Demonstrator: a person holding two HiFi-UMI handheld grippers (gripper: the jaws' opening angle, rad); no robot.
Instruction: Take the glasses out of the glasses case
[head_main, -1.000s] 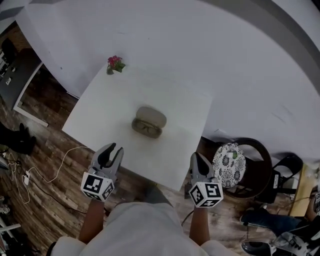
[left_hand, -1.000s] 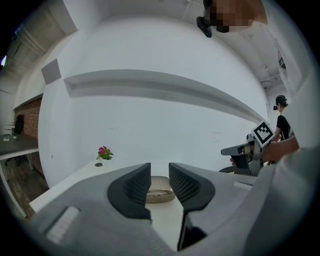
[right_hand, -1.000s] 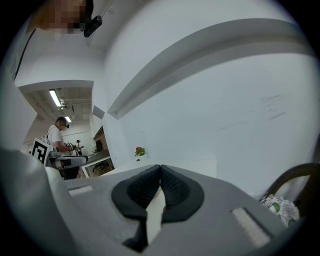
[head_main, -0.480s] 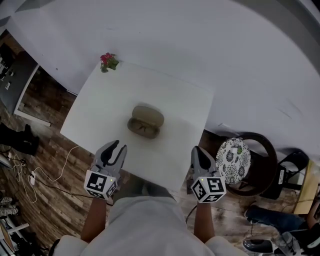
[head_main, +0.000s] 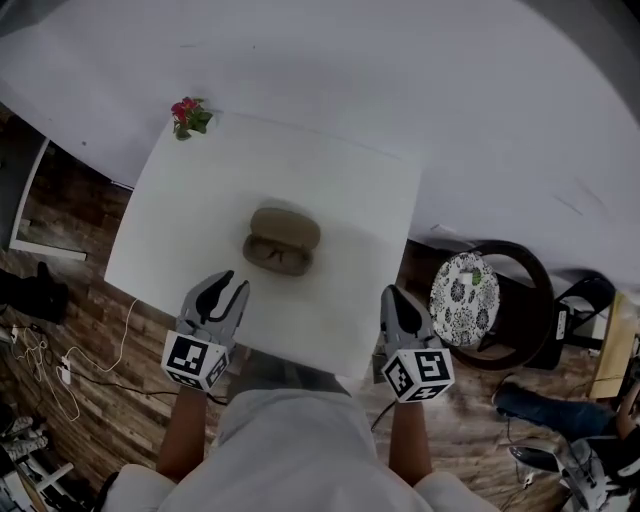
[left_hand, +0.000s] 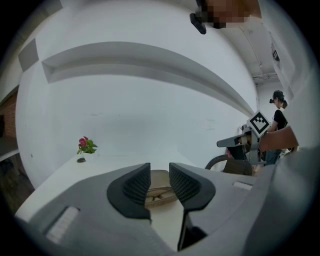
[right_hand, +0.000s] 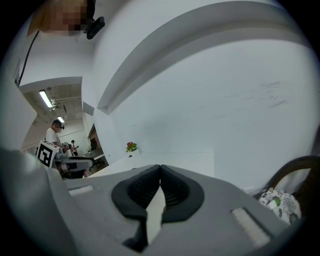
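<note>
- Head view: saw an oval tan glasses case (head_main: 281, 241) lying open on a smooth white square table (head_main: 180, 230), dark-framed glasses (head_main: 272, 254) nested inside.
- Left gripper (left_hand: 159, 172): found ribbed dark pads spread, empty, short of the case.
- Right gripper (right_hand: 160, 172): found ribbed pads pressed together, gripping nothing.

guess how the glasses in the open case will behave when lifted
Probably light and stiff: the glasses look thin-framed. Likely fragile, so a gentle grip suits. The case sits loose on the table, so it may slide or lift with them.
</note>
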